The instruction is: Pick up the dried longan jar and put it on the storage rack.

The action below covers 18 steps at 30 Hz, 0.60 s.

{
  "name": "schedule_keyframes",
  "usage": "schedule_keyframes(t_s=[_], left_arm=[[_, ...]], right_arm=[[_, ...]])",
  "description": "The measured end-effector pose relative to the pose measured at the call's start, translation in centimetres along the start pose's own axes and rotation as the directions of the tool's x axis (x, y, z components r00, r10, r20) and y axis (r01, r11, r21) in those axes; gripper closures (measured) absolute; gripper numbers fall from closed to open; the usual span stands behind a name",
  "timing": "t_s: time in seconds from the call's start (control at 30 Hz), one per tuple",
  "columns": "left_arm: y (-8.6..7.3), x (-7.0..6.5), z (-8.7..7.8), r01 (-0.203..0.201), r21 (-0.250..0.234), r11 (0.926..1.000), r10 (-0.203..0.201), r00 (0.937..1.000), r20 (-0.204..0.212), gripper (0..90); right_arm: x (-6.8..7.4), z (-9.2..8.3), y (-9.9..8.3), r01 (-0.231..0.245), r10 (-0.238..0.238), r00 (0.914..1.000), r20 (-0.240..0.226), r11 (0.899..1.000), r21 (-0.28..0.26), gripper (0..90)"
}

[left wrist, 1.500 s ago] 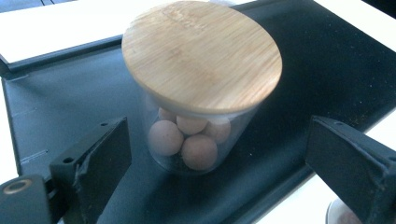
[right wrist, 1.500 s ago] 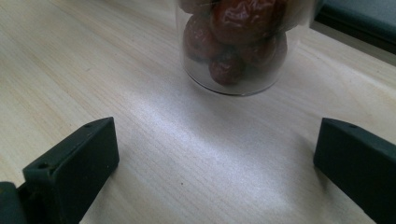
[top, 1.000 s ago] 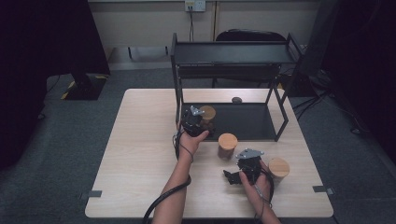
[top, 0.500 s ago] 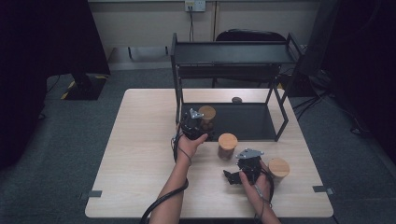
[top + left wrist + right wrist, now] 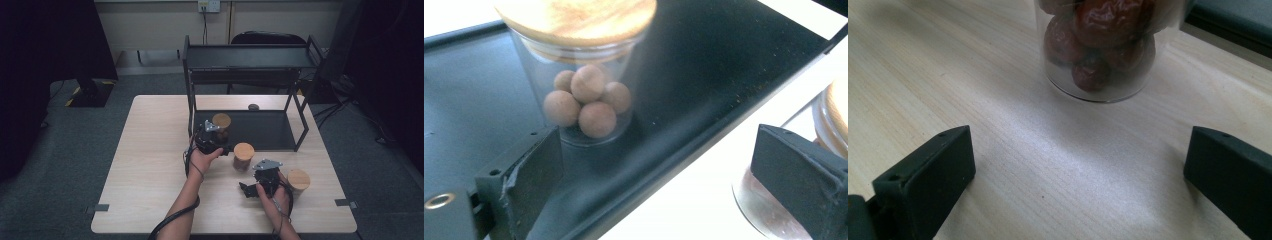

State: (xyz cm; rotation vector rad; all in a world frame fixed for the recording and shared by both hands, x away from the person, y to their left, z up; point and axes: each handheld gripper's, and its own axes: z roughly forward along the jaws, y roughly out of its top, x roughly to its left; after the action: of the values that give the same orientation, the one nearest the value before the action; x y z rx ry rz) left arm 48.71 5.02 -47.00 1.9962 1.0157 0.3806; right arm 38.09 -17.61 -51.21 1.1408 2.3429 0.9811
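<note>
We see a pale wooden table [image 5: 150, 165] standing on grey carpet [image 5: 65, 150], with a cream wall [image 5: 150, 25] and a dark chair [image 5: 270, 39] behind it. At the table's far side stands a black two-tier rack [image 5: 250, 57], its lower tray [image 5: 704, 75] lying flat on the wood.

Our left gripper [image 5: 212, 140] sits at the tray's near edge, jaws spread wide and holding nothing. Just ahead of it, on the tray, stands a glass jar of round brown balls [image 5: 586, 100] under a wooden lid. A second jar [image 5: 243, 156] stands on the wood to that gripper's right.

Our right gripper [image 5: 265, 180] rests near the front edge, jaws likewise apart, with that jar of dark red fruit [image 5: 1098, 50] ahead of it. A third lidded jar [image 5: 298, 181] stands just beside it on its right.
</note>
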Motion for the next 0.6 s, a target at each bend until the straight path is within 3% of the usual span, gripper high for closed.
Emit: schedule_keyframes(t_s=[0.2, 0.6], left_arm=[[-0.4, -0.2, -0.1, -0.021, 0.009, 0.9997, 0.021, 0.9998, 0.008, 6.4], [-1.2, -0.2, -0.7, -0.021, 0.012, 0.9997, 0.02, 0.9994, 0.028, 6.1]], right_arm=[[0.0, 0.0, 0.0, 0.0, 0.0, 1.0, 0.0, 1.0, 0.0, 0.0], [0.0, 0.0, 0.0, 0.0, 0.0, 1.0, 0.0, 1.0, 0.001, 0.0]])
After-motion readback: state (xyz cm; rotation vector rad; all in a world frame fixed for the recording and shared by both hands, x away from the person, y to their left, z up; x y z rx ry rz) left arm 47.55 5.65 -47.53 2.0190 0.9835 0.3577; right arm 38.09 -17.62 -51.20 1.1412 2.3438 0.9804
